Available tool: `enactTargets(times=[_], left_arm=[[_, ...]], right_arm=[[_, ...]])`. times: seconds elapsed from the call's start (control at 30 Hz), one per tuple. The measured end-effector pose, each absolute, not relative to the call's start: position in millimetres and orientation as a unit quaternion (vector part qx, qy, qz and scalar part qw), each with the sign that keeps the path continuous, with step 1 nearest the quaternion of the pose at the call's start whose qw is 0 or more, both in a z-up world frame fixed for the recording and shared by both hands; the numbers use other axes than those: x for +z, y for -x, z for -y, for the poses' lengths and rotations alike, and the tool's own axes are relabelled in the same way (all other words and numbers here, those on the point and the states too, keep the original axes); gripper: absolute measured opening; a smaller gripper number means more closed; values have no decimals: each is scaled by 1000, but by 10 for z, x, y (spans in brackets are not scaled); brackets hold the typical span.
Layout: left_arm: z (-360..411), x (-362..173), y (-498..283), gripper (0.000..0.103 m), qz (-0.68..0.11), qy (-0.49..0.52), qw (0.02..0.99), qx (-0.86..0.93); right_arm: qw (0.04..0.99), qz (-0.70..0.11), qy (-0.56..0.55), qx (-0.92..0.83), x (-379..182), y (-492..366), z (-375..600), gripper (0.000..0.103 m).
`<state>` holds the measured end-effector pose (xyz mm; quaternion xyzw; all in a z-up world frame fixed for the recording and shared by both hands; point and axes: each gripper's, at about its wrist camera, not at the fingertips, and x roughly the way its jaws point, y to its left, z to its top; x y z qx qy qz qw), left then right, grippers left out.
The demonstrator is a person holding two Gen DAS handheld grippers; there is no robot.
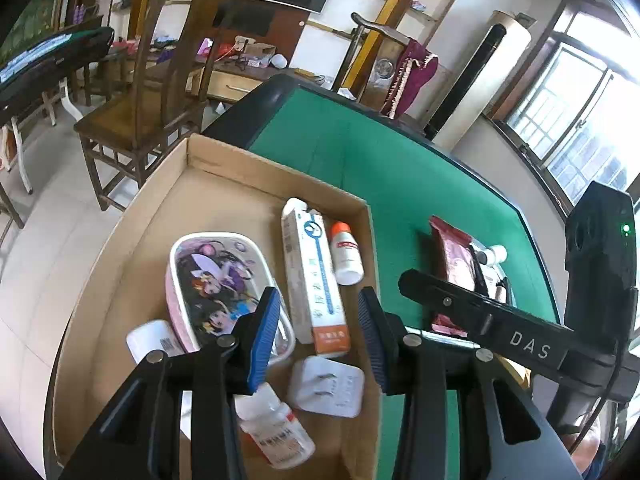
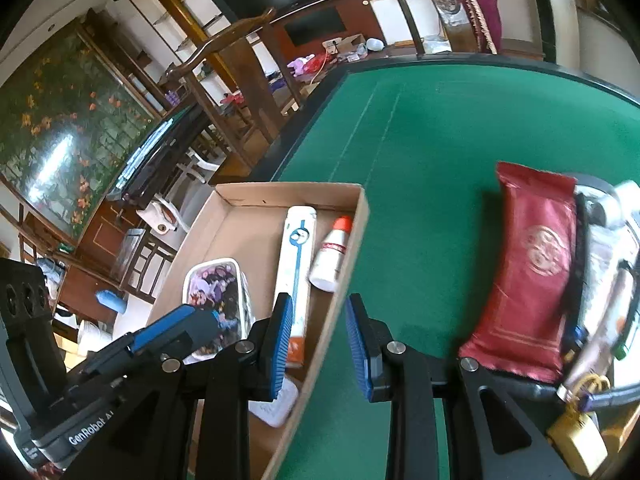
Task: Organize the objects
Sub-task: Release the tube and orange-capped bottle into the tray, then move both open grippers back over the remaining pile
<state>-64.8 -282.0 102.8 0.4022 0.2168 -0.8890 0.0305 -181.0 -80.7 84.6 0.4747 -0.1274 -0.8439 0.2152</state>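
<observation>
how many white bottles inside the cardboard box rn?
2 clearly: an orange-capped bottle against the cardboard box's right wall, and a red-labelled bottle at the near end. A white cylinder beside the cartoon case may be a third.

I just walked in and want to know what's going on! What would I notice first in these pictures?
Probably the bright green table, and on it a cardboard box already holding a cartoon-printed case, a long white carton and a small orange-capped bottle. To the right of the box, out on the green, lies a dark red pouch beside a pile of small items still unsorted.
</observation>
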Motion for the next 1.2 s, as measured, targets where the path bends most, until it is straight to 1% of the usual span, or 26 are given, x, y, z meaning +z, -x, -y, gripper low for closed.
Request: enactTargets(times=[0.23, 0.3, 0.37, 0.53, 0.8, 0.9, 1.03, 1.2], left_arm=[[2507, 1141, 528, 39, -199, -400, 11, -895], [2395, 1161, 506, 40, -193, -399, 2, -896], [2264, 1167, 505, 40, -186, -402, -7, -897], [1912, 1137, 560, 40, -154, -413, -22, -897], [1542, 982, 684, 40, -128, -432, -39, -892], [1419, 895, 770, 40, -105, -440, -44, -891], [1297, 783, 913, 40, -77, -452, -54, -887], [1154, 690, 1129, 40, -44, -465, -61, -882]], right_arm=[[218, 145, -464, -846, 878, 1524, 388, 31], [222, 162, -459, -845, 871, 1394, 195, 31], [224, 169, -456, -845, 857, 1289, 53, 33], [225, 191, -451, -842, 816, 1102, -264, 34], [236, 216, -437, -840, 797, 916, -614, 35], [240, 221, -427, -843, 819, 812, -772, 37], [237, 220, -417, -850, 830, 698, -1011, 43], [228, 229, -417, -849, 760, 667, -1248, 43]])
